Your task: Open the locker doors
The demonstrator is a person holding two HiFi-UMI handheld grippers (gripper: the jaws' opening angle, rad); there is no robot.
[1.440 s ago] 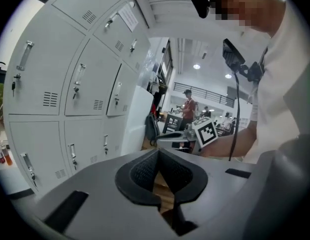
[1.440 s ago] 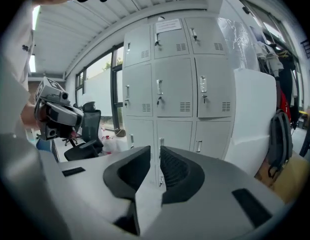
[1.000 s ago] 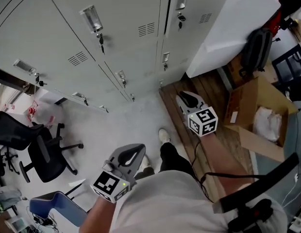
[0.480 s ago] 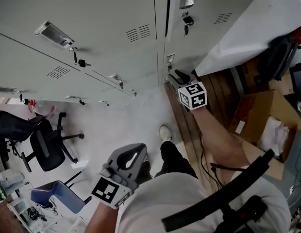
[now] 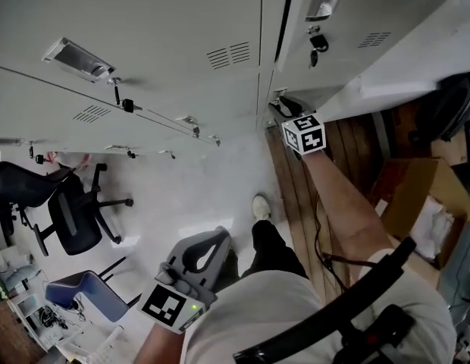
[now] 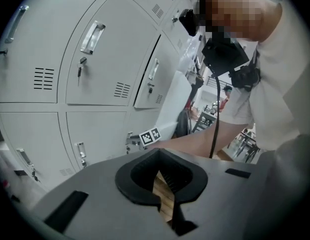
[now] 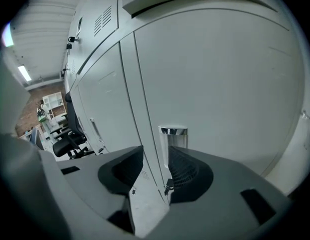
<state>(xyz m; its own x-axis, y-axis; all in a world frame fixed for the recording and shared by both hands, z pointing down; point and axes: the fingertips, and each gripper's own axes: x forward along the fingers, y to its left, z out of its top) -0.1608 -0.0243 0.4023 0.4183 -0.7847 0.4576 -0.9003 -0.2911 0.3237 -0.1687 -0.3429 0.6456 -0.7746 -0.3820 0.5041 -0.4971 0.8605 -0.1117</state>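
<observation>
Grey metal lockers (image 5: 182, 21) fill the top of the head view. My right gripper (image 5: 281, 109) is stretched out to a low locker door, right at its chrome handle (image 7: 172, 143). Its jaws are opening, and the handle stands just beyond them, close to the right jaw, untouched. A small key (image 7: 168, 186) hangs under the handle. The upper locker door (image 6: 151, 79) above it stands a little ajar. My left gripper (image 5: 217, 238) hangs low by the person's hip, shut and holding nothing, with its jaws (image 6: 160, 176) pointing toward the lockers.
A wooden platform (image 5: 296, 196) runs along the right beside the lockers. A white panel (image 5: 417, 59), a black bag (image 5: 456, 105) and an open cardboard box (image 5: 417, 203) lie further right. Office chairs (image 5: 68, 211) stand at the left. The person's shoe (image 5: 259, 205) is on the floor.
My right gripper has moved forward from mid-air to the low locker's handle, and its jaws have gone from shut to open. The left gripper has barely moved.
</observation>
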